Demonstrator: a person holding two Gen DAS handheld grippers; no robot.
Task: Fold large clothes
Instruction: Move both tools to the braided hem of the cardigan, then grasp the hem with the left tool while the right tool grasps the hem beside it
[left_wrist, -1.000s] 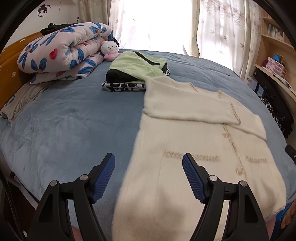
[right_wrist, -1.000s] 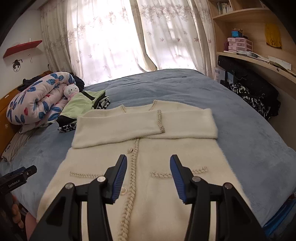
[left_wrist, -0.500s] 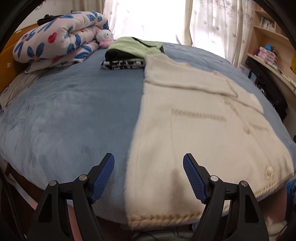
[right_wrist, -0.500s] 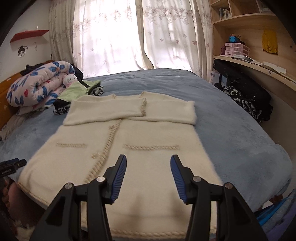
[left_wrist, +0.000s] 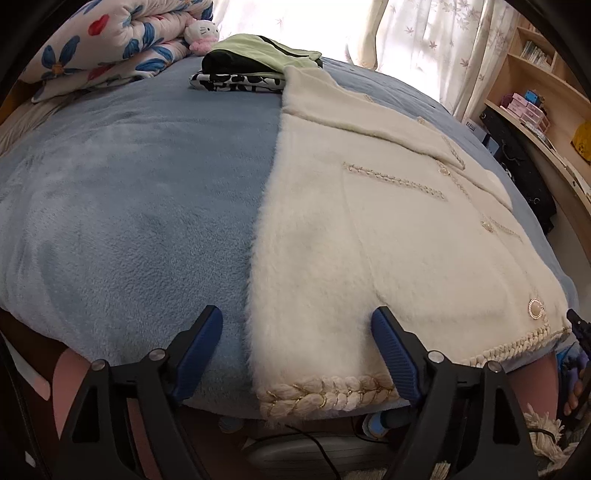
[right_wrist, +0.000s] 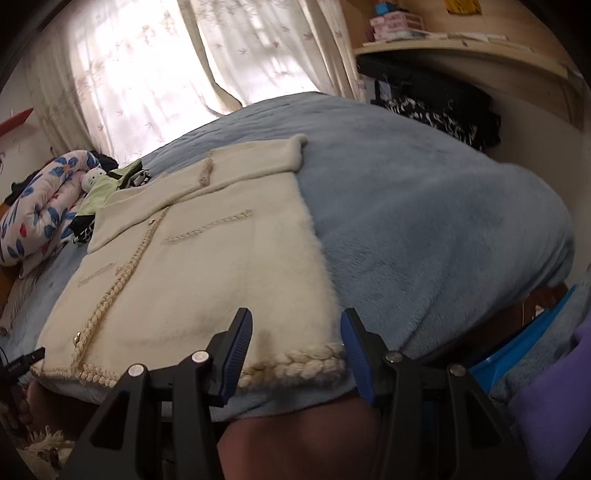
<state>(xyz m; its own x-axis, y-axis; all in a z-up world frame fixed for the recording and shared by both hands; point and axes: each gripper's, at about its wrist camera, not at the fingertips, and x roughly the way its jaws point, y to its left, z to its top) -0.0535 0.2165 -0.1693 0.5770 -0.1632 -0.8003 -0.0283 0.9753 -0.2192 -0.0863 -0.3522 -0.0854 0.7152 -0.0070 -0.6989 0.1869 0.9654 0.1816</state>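
Observation:
A large cream fluffy cardigan (left_wrist: 388, 229) with braided trim lies flat on the blue bed, sleeves folded across its chest; it also shows in the right wrist view (right_wrist: 207, 266). My left gripper (left_wrist: 297, 350) is open and low at the bed's near edge, its jaws either side of the cardigan's bottom left hem corner (left_wrist: 295, 398). My right gripper (right_wrist: 295, 350) is open, its jaws either side of the bottom right hem corner (right_wrist: 325, 360). Neither holds the cloth.
A blue fleece bed cover (left_wrist: 129, 192) spreads to the left. A stack of folded clothes (left_wrist: 255, 70), a plush toy (left_wrist: 199, 33) and a floral quilt (left_wrist: 110, 44) lie at the head. Shelves (right_wrist: 461, 40) and dark bags (right_wrist: 443, 107) stand right.
Both grippers have dropped and moved in to the near bed edge, now straddling the cardigan's bottom hem corners. Both stay open. The cardigan has not moved.

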